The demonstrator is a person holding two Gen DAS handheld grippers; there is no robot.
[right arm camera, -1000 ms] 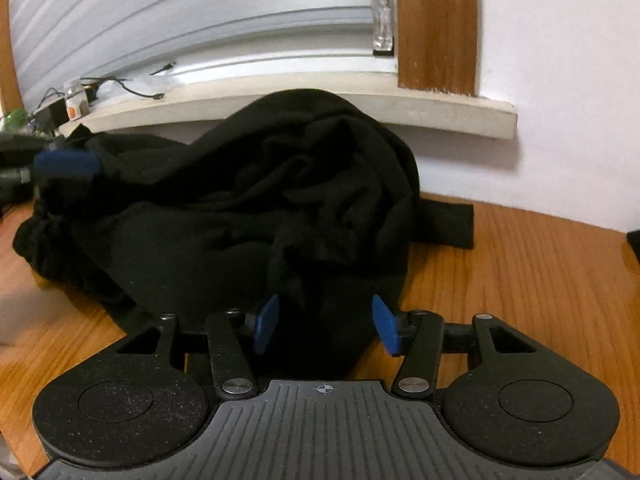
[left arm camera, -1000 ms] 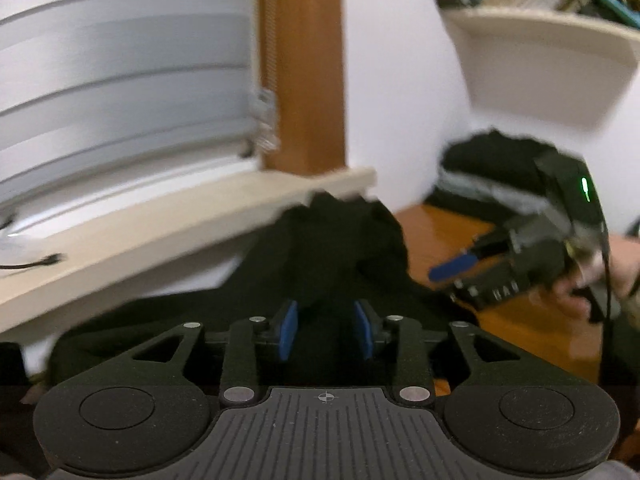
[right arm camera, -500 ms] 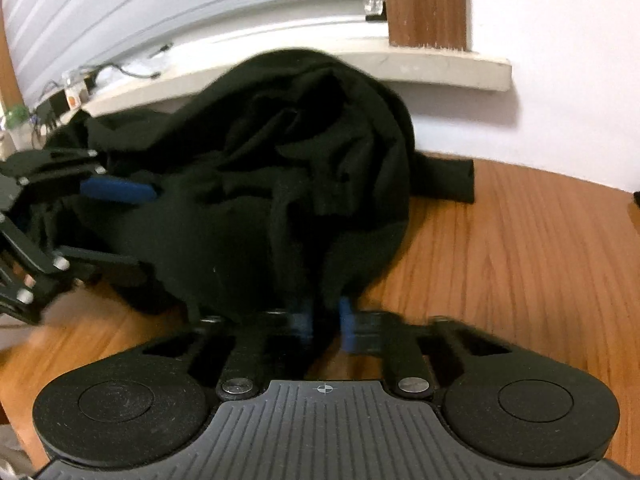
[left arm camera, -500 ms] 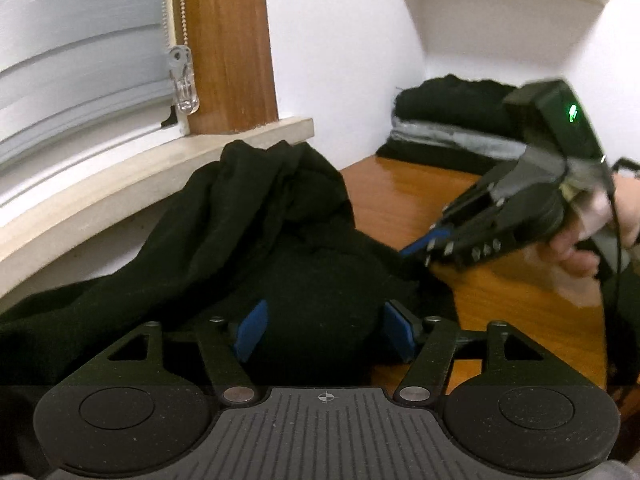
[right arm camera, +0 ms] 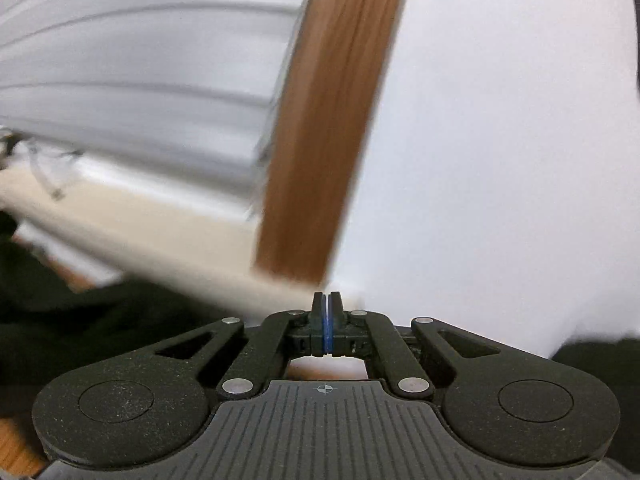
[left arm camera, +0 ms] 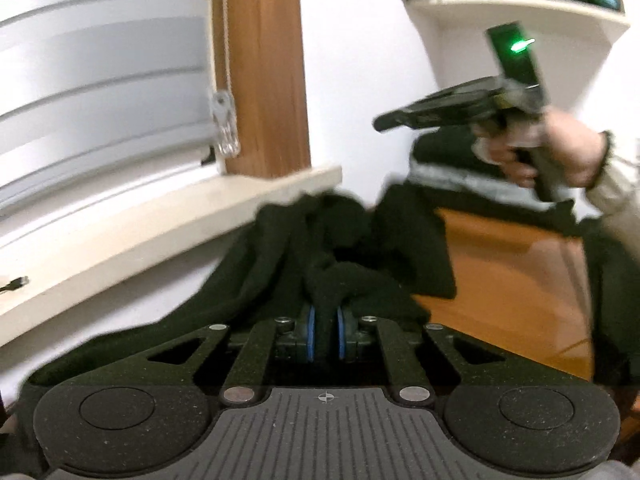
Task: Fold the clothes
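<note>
I had two grippers in play. My left gripper [left arm camera: 324, 334] was clenched on a bunch of the black garment [left arm camera: 340, 248], the cloth pinched between its two blue pads [left arm camera: 310, 334]. The garment lay heaped on the wooden table [left arm camera: 508, 272], against the wall under the pale window sill [left arm camera: 168, 224], with one end drawn up into my left jaws.

My right gripper [right arm camera: 327, 326] was clamped fully together, its blue pads touching. I saw no cloth between them in its own view, which was blurred and pointed up at the white wall [right arm camera: 500, 140], the one wooden window frame post [right arm camera: 328, 120] and the grey blind slats [right arm camera: 140, 80]. In the left view that same gripper [left arm camera: 400, 120] was raised above the table, held by one hand [left arm camera: 560, 152] with a light sleeve [left arm camera: 620, 184], and one green light [left arm camera: 520, 45] glowed on its body. I could not tell from there whether anything hung from its tip.

Behind it sat one stack of folded dark and grey clothes [left arm camera: 460, 168], and one white shelf [left arm camera: 512, 8] of books above.
</note>
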